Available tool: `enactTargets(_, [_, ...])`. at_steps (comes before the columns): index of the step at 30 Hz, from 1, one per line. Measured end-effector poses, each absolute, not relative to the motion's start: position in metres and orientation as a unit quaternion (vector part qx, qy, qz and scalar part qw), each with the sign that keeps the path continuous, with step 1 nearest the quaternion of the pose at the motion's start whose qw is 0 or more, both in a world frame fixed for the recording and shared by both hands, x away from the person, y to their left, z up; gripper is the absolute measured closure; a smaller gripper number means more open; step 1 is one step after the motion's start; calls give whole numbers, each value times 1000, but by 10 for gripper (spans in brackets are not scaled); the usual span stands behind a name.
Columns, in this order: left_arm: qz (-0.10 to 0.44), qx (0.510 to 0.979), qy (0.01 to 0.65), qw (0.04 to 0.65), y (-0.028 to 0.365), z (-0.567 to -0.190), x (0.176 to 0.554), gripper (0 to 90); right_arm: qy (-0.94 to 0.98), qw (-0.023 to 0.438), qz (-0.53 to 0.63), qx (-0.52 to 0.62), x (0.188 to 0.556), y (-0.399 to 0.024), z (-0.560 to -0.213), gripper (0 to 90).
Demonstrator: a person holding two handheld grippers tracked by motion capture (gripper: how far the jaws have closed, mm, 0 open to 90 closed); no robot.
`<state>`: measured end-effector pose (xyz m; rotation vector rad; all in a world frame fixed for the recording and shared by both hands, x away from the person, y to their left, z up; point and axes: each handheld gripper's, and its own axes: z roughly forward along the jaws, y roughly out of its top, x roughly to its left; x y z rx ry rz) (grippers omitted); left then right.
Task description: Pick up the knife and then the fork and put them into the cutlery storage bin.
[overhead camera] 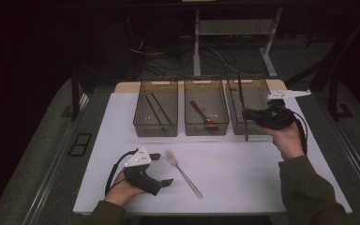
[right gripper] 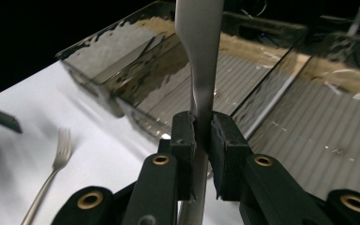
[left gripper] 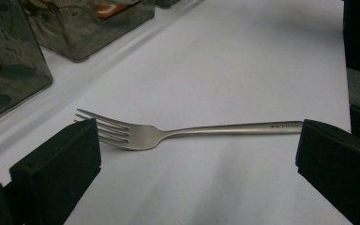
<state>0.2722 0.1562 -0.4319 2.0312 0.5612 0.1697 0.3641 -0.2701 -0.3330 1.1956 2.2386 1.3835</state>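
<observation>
Right gripper (right gripper: 201, 140) pinches a knife (right gripper: 198, 56) by a thin section; in the high view it sits right of centre, over the front wall of the right bin (overhead camera: 258, 84), blade standing near upright. Left gripper (left gripper: 197, 154) is spread wide, low in the frame, with the fork (left gripper: 187, 132) lying flat on the table (overhead camera: 243, 178) between the jaws, untouched.

Risks I see:
1. Narrow pinch on smooth metal: knife may pivot or slip.
2. Lower end may catch the bin wall.
3. Fork lies flat; pads may skate over it.
</observation>
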Motion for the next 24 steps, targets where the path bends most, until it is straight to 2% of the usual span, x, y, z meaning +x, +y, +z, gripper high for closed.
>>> enactTargets(13, [69,835,231,494,157,-432,273,0,758,191,441,441,404,-294,-310,803])
enactTargets(24, [69,836,231,494,157,-432,273,0,759,214,392,473,433,-309,-329,803])
